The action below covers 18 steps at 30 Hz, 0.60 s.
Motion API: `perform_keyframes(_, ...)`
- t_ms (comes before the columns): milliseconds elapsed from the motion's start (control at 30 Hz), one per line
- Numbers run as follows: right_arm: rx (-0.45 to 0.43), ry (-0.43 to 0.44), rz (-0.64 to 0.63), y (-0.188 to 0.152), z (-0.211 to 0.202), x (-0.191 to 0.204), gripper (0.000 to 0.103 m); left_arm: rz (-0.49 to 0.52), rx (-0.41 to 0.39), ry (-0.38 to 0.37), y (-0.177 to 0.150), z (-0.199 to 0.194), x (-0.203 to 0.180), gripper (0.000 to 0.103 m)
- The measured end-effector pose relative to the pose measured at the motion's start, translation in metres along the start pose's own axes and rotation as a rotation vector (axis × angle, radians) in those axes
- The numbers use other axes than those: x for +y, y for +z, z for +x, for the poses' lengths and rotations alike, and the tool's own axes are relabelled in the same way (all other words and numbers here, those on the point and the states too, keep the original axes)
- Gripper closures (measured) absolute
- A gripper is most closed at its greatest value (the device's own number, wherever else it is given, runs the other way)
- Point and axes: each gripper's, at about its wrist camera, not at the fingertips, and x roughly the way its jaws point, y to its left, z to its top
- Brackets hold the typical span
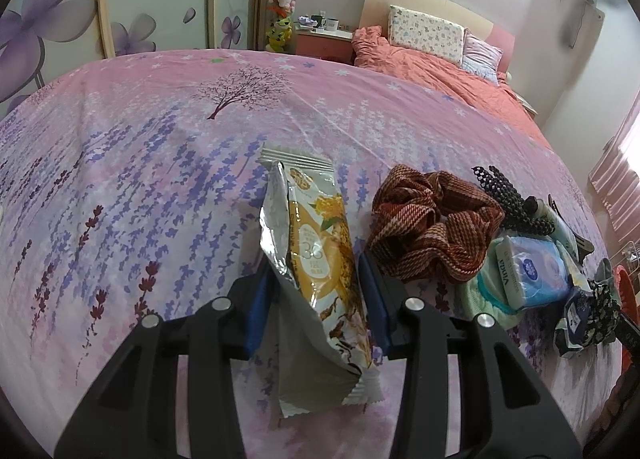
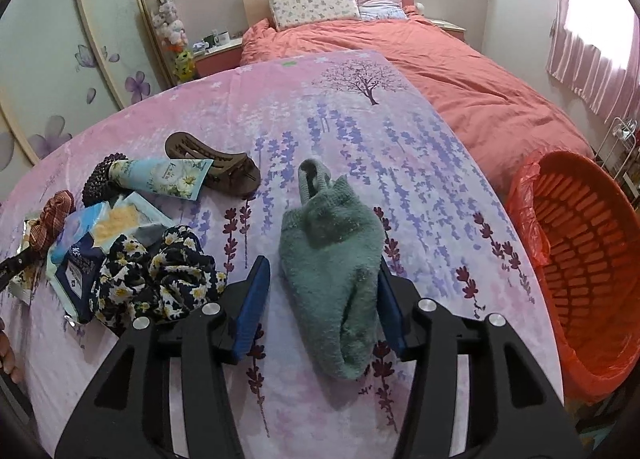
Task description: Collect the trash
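Wrapper [image 1: 320,267] lies between left gripper [image 1: 316,291] pads, long axis toward 12 o'clock. Jaws wide, gripping nothing. Right gripper [image 2: 320,299] likewise straddles sock [image 2: 332,279]; bin [image 2: 580,279] at 3 o'clock.

Left view: bedspread [image 1: 140,147] open from 9 to 1 o'clock; red scrunchie [image 1: 434,227] and tissue pack [image 1: 532,271] crowd 2–3 o'clock, close beside the jaw. Right view: floral scrunchie [image 2: 160,279], wrappers [image 2: 92,243], cream tube [image 2: 160,177] and hair claw [image 2: 216,163] block 9–11 o'clock. 12–2 o'clock is open cover; orange basket [image 2: 592,243] stands at 3 o'clock off the bed edge.
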Motion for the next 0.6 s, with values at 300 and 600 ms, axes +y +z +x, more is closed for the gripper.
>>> perform_keyframes(300, -0.004, 0.035, 0.023, 0.001, -0.002, -0.004, 0.050, -0.004, -0.001, -0.012, 0.000, 0.000, 0.000, 0.056)
perform_keyframes(600, -0.001, -0.003, -0.005, 0.006, 0.002, 0.000, 0.054, 0.118, 0.019, 0.077, -0.004, 0.000, -0.020, 0.060)
